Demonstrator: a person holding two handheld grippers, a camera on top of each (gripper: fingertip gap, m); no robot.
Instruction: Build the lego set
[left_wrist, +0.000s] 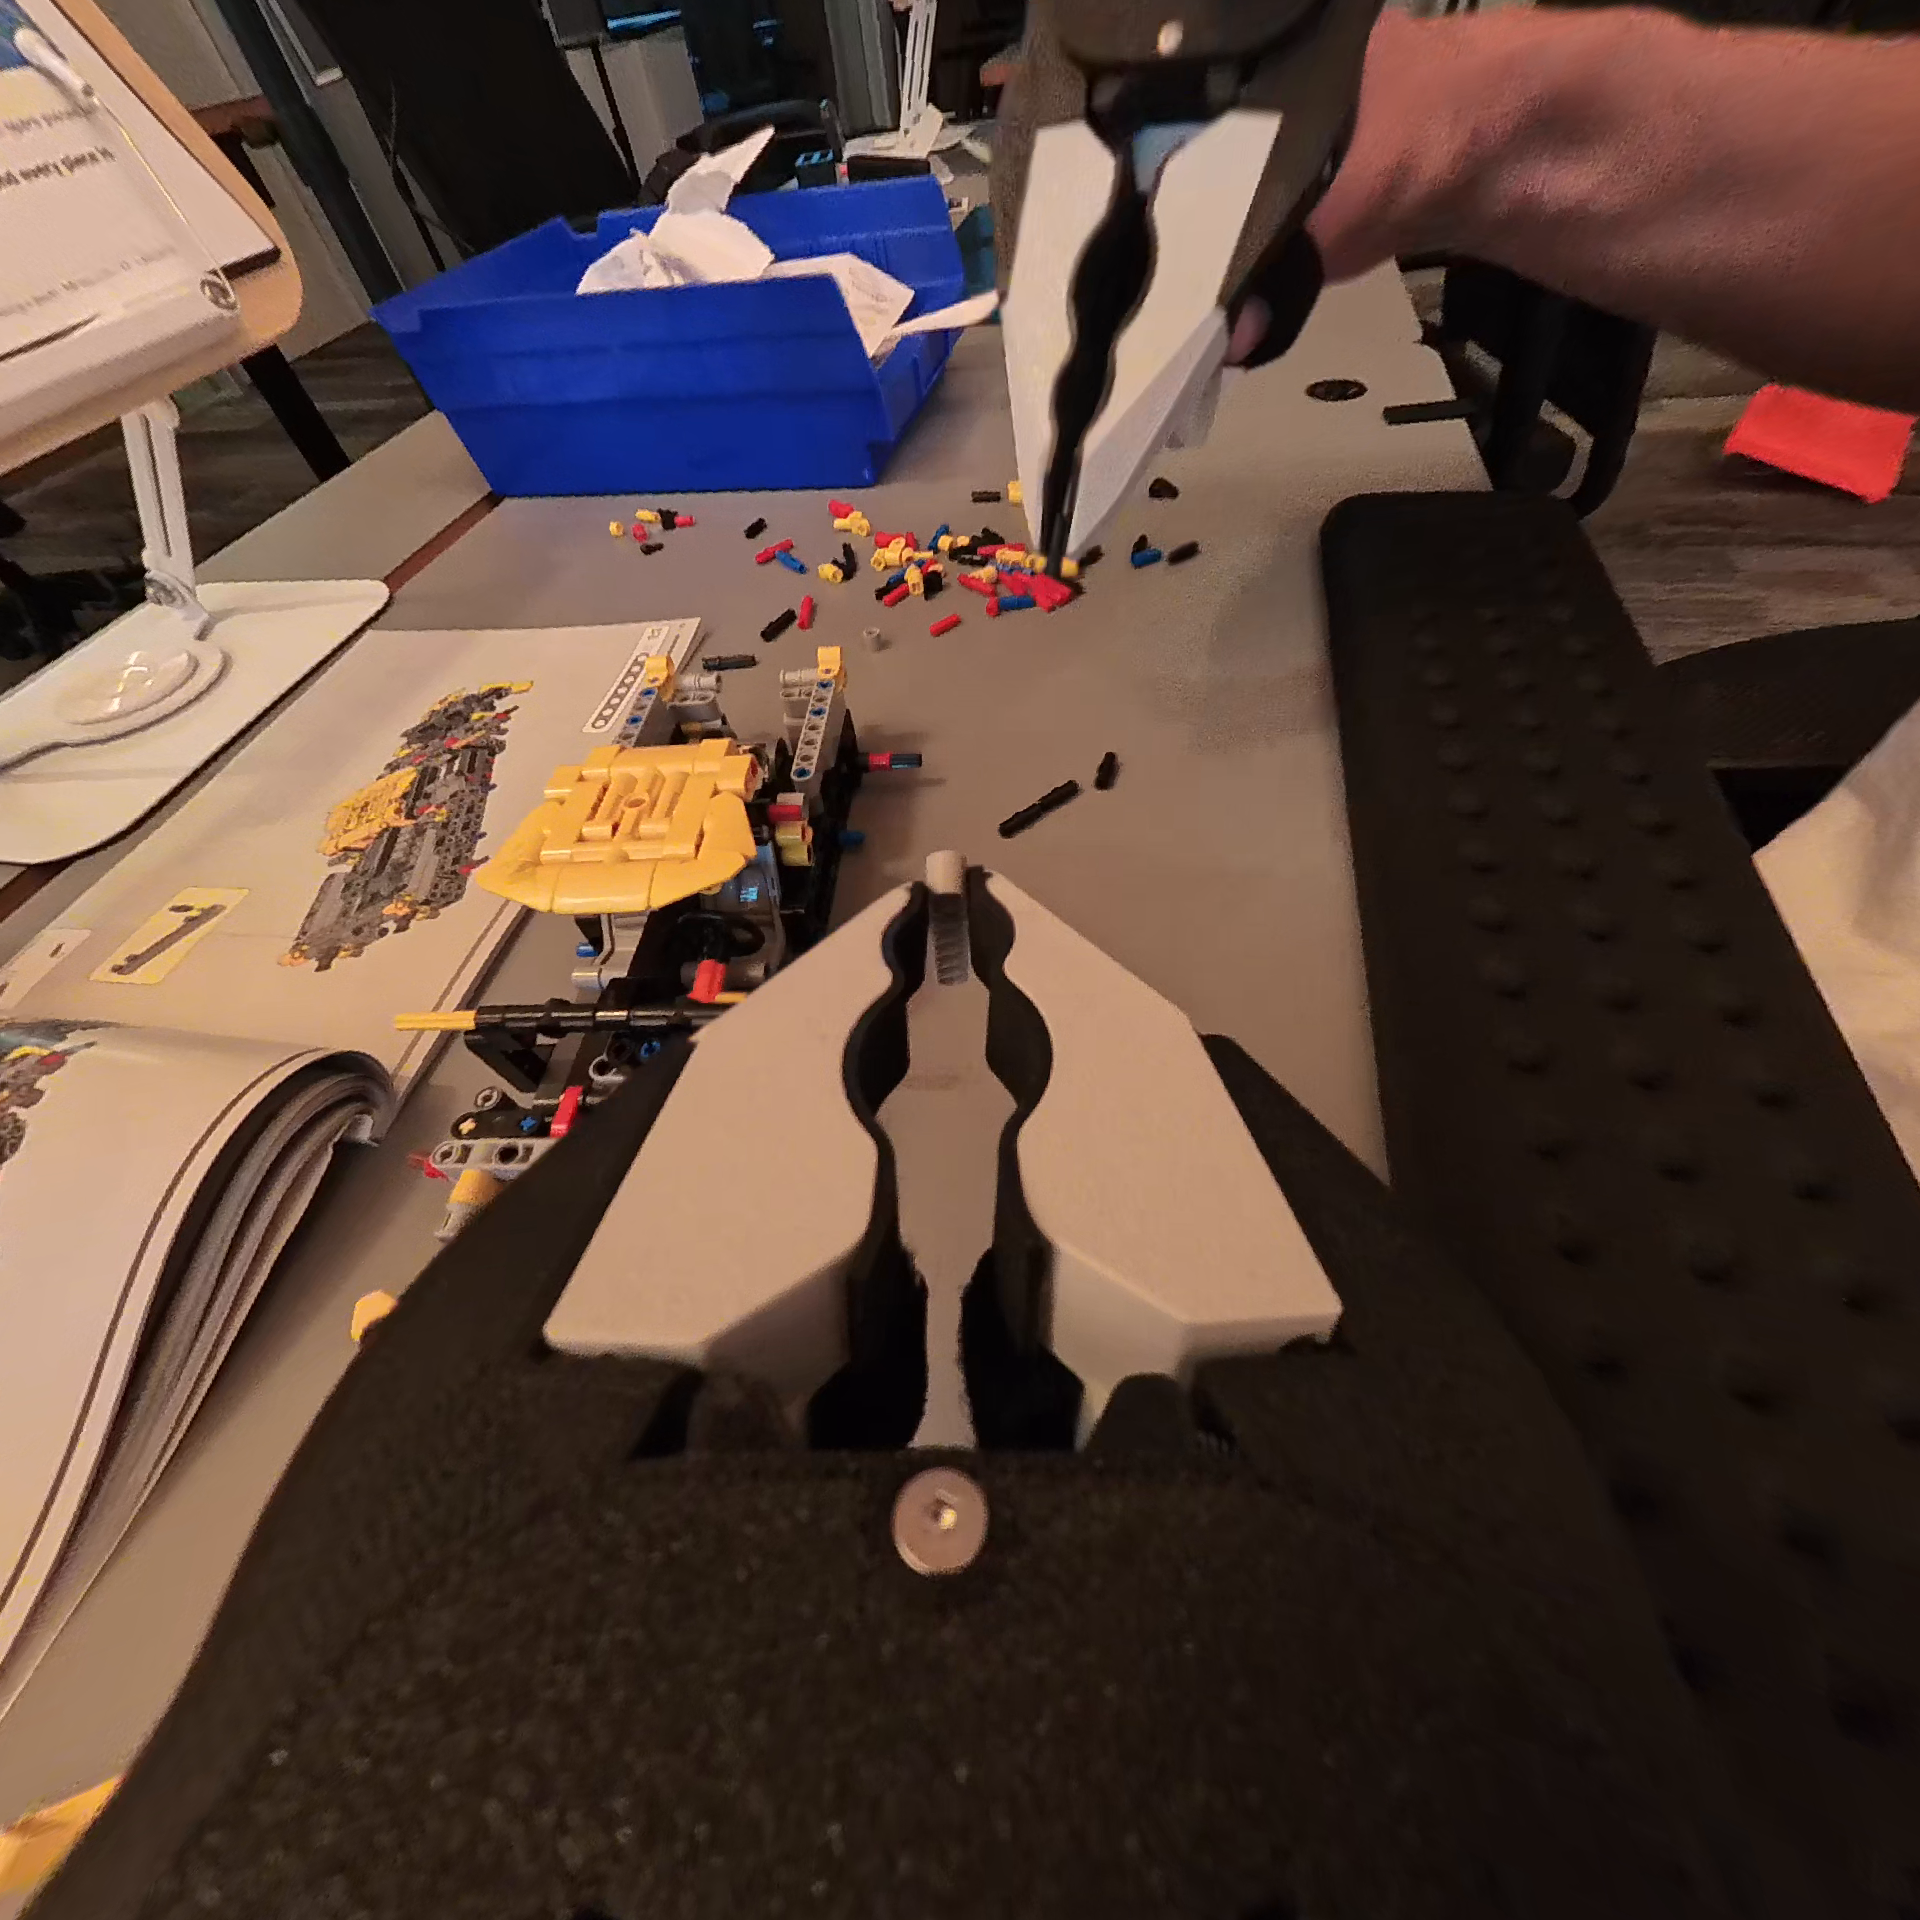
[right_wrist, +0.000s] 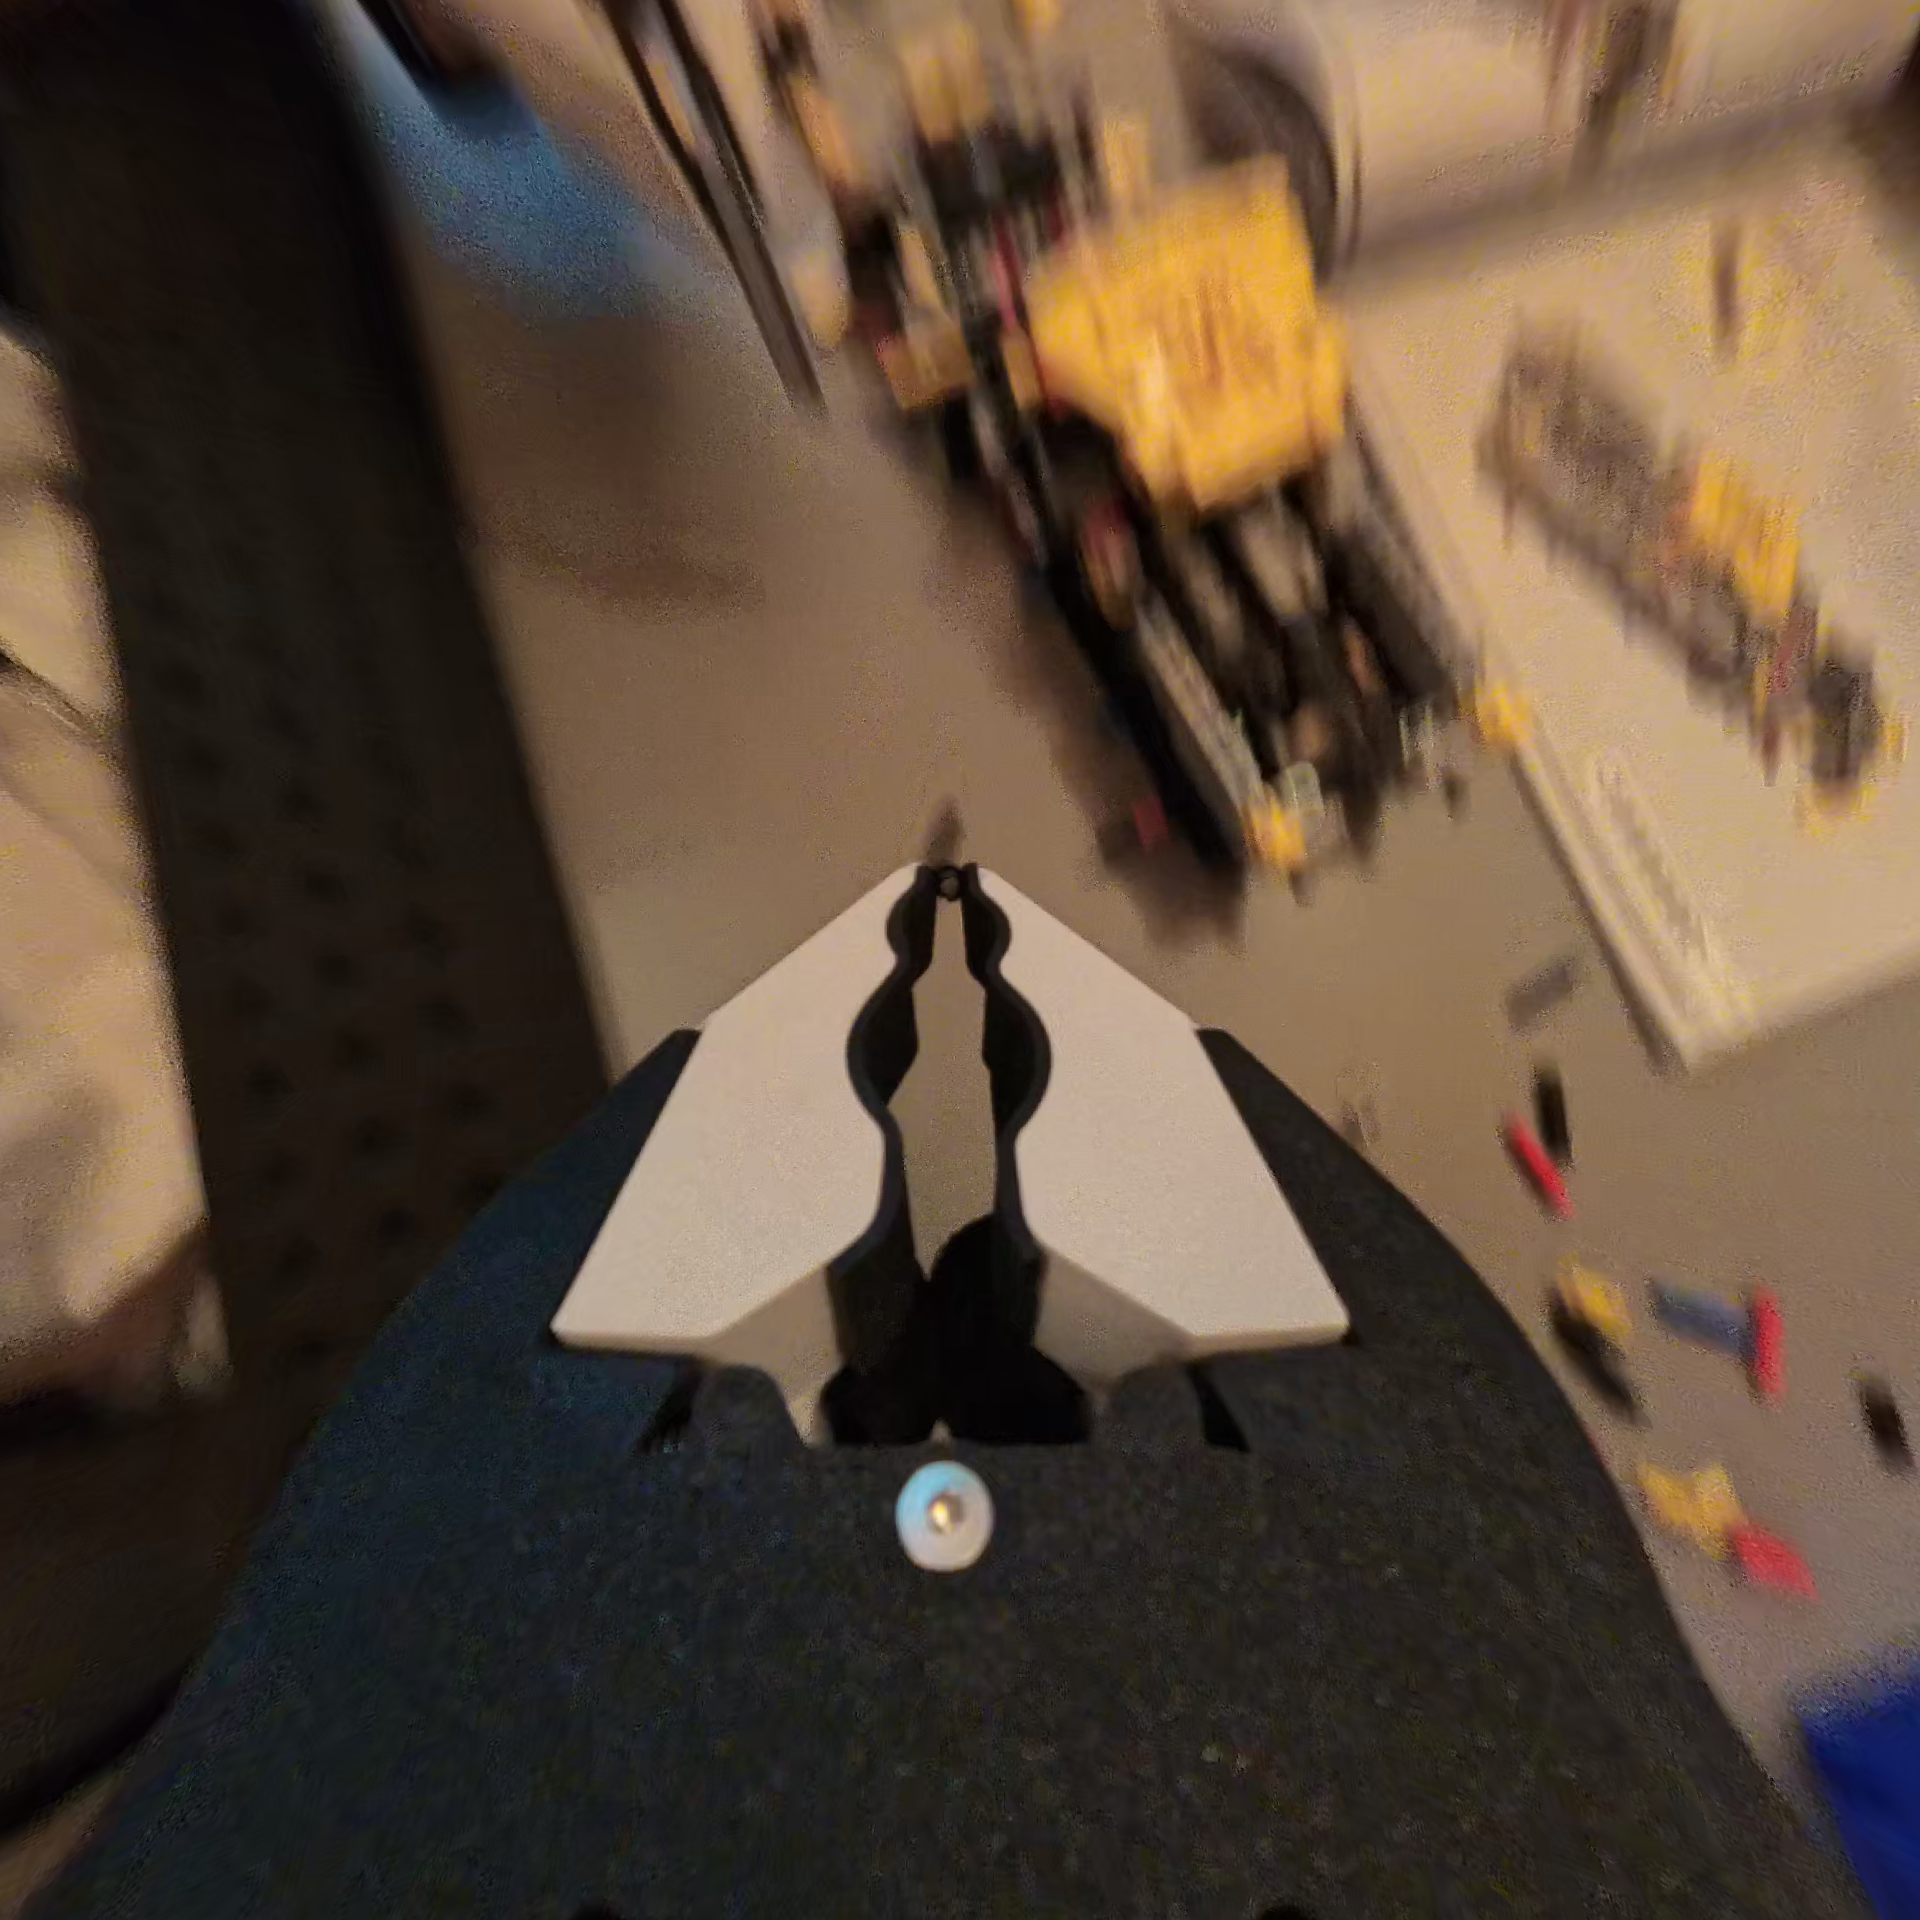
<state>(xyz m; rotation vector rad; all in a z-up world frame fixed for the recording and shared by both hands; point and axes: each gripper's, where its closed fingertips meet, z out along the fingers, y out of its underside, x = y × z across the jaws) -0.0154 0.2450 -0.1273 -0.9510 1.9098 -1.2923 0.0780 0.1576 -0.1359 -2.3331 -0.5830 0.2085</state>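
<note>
A part-built yellow and black lego vehicle (left_wrist: 665, 831) stands on the grey table left of my left gripper; it is blurred in the right wrist view (right_wrist: 1174, 416). My left gripper (left_wrist: 948, 883) is shut on a small grey lego piece (left_wrist: 947, 871) that sticks out past its tips. A pile of small red, blue, yellow and black pins (left_wrist: 935, 566) lies farther back. My right gripper (left_wrist: 1055, 556), held by a hand, points down into the pile's right end. In its own view the right gripper (right_wrist: 948, 883) is shut on a small black pin (right_wrist: 948, 884).
An open instruction booklet (left_wrist: 312, 810) lies left of the vehicle. A blue bin (left_wrist: 675, 353) with crumpled paper stands at the back. A black perforated pad (left_wrist: 1558, 935) runs along the right side. A white stand base (left_wrist: 156, 665) is at far left. Loose black pins (left_wrist: 1039, 808) lie mid-table. Across from one pair of fingers to the other is roughly 15 centimetres.
</note>
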